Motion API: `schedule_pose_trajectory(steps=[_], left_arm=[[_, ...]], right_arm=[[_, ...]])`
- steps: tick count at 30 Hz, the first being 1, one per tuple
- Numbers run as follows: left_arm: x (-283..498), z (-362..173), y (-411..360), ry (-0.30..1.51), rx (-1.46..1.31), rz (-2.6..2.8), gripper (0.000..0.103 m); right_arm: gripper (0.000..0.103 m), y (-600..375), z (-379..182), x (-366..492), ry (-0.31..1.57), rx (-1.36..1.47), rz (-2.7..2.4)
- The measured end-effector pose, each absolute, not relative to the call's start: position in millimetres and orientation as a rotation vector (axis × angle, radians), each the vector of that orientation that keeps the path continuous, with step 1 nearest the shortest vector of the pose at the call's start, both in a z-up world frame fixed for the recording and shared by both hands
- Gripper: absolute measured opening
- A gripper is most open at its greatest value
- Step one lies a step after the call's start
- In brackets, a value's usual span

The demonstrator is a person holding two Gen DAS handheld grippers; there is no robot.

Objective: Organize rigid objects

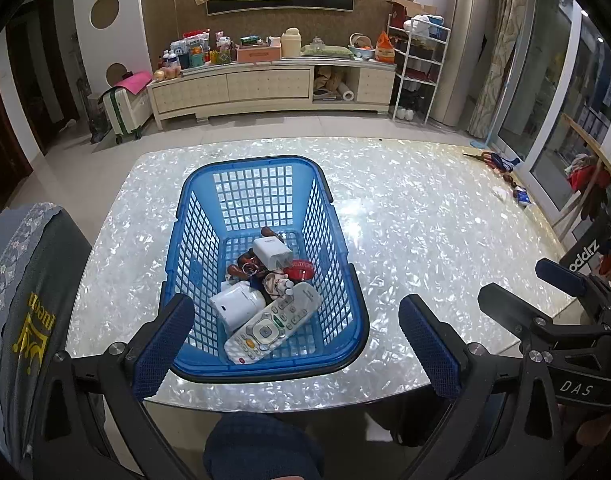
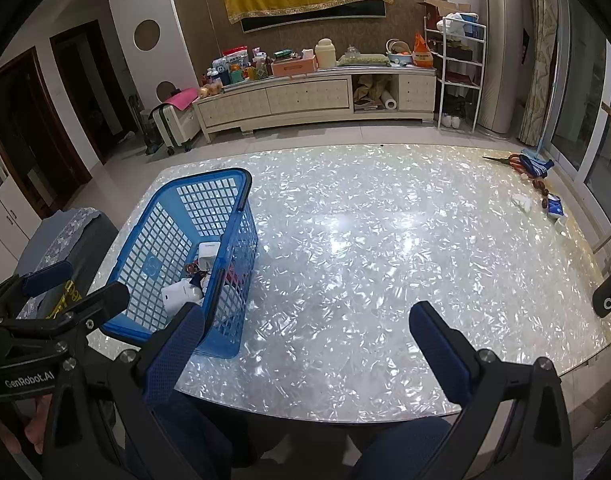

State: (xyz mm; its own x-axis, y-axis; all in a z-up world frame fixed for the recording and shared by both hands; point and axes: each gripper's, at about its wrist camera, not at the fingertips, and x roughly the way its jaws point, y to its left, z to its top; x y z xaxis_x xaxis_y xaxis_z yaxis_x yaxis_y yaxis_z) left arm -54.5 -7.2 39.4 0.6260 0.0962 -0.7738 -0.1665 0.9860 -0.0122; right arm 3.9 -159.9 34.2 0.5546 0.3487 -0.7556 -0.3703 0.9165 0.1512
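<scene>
Both grippers (image 1: 301,344) (image 2: 305,348) gape, empty. We judge the remote (image 1: 271,328) in the basket (image 1: 345,276) light, stiff and slick; we'd pinch across its width.

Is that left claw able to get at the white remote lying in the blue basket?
Probably yes. The left gripper hangs open just above the near end of the blue basket, and the remote lies on top of the other items with nothing covering it. Only the basket's near rim stands between.
</scene>
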Motion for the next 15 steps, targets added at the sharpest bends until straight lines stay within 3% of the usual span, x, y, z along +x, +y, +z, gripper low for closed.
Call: schedule_pose_trajectory(steps=[15], left_arm=[[-55.2, 41.1, -6.7, 0.877, -0.085, 0.151, 0.103]], right_arm=[[0.103, -158.5, 35.0, 3.0, 0.884, -0.026, 0.424]])
